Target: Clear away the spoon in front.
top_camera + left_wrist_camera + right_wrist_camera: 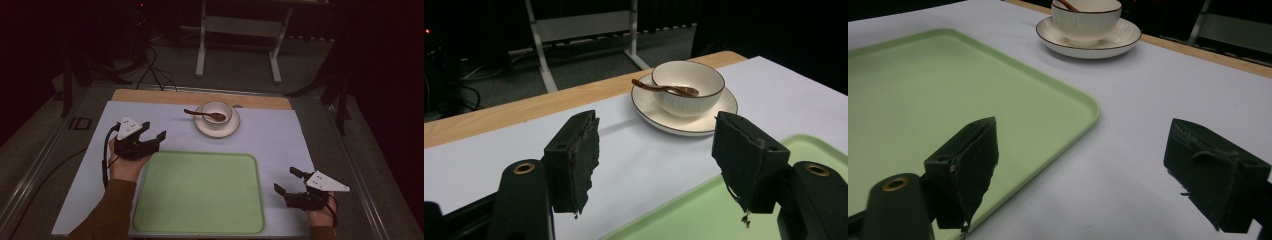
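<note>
A white bowl (218, 111) with a brown rim stands on a white saucer (220, 134) at the far middle of the table. A brown spoon (200, 113) rests in the bowl, handle out to the left. An empty green tray (200, 192) lies near the front edge. My left gripper (154, 130) hovers open at the tray's far-left corner, its jaws pointing toward the bowl (688, 87) and spoon (664, 88). My right gripper (285, 180) is open to the right of the tray (923, 90), low over the cloth, nothing between its jaws.
A pale cloth (280, 145) covers the wooden table (200, 96). Behind the table, a white metal stand (237, 25) and cables (152, 70) sit on the dark floor. Bare cloth lies between tray and saucer (1123, 40).
</note>
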A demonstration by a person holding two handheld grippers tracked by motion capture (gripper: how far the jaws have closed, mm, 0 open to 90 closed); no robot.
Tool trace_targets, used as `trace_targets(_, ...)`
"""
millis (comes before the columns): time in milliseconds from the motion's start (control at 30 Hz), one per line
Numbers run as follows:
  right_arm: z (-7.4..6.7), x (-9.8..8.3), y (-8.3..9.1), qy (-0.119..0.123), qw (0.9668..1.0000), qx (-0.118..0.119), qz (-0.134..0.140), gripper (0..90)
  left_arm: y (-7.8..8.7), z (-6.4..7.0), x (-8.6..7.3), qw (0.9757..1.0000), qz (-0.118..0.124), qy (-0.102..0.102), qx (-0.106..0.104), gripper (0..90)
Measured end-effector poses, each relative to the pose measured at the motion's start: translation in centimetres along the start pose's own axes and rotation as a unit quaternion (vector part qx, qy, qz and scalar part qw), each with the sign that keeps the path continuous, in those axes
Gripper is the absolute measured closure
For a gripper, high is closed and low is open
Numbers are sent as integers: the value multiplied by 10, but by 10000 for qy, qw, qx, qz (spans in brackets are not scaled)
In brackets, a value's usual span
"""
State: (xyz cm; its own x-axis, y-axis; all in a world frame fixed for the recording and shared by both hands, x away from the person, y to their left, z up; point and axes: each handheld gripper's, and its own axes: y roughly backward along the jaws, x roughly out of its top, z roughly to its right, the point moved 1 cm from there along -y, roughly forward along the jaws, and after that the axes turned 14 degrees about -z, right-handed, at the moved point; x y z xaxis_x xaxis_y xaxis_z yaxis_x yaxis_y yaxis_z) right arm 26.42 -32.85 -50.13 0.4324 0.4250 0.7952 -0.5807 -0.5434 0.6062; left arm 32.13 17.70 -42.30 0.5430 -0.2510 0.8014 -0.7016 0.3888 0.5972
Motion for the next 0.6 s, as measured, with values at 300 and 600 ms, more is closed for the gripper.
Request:
trace_targets(300, 0, 0, 0, -3, 10000, 8, -1, 140, -20, 0, 16, 10000, -74, -2, -42, 352)
trace_targets(600, 1, 0, 0, -3, 10000, 15, 5, 140, -39, -4, 30, 9998, -187, 67, -64, 353)
